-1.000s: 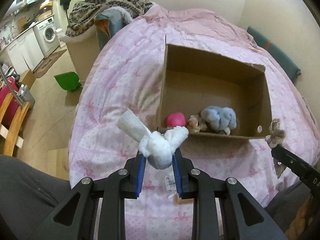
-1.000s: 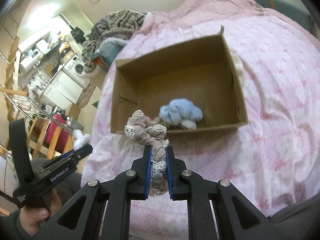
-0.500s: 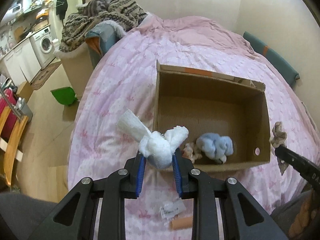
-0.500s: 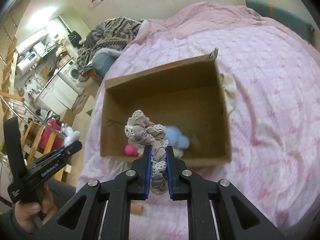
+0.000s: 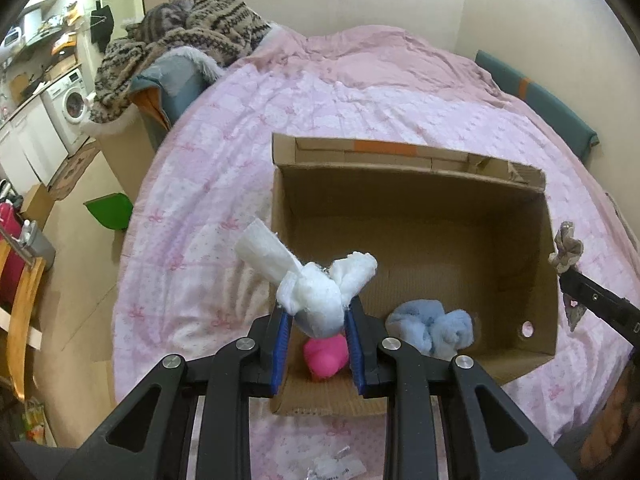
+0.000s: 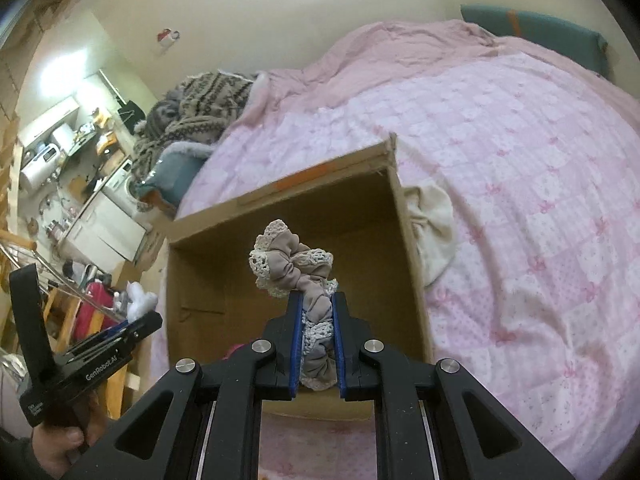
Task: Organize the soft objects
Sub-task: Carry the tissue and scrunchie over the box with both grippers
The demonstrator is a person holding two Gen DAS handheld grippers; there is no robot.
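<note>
An open cardboard box [image 5: 416, 184] [image 6: 288, 196] lies on the pink bed. My left gripper [image 5: 316, 312] is shut on a white fluffy toy [image 5: 312, 296] and hangs over the box's near left corner. Below it inside the box lie a pink soft ball [image 5: 324, 356] and a light blue plush [image 5: 432, 328]. My right gripper [image 6: 316, 308] is shut on a beige lace-trimmed scrunchie [image 6: 296, 264] above the box's near edge. In the left wrist view the right gripper [image 5: 568, 268] shows at the right edge with the scrunchie [image 5: 566, 246]. In the right wrist view the left gripper [image 6: 136, 320] carries the white toy [image 6: 140, 300].
A cream cloth [image 6: 432, 224] lies against the box's right outer wall. A patterned knit blanket [image 5: 188, 24] is piled at the bed's far left. A green dustpan [image 5: 110, 212], wooden chair [image 5: 22, 312] and washing machine [image 5: 72, 100] stand on the floor to the left. A small packet [image 5: 336, 466] lies near me.
Both grippers have travelled forward over the bed toward the box, which now looms larger and sits beneath them. Each keeps its grip on its soft item.
</note>
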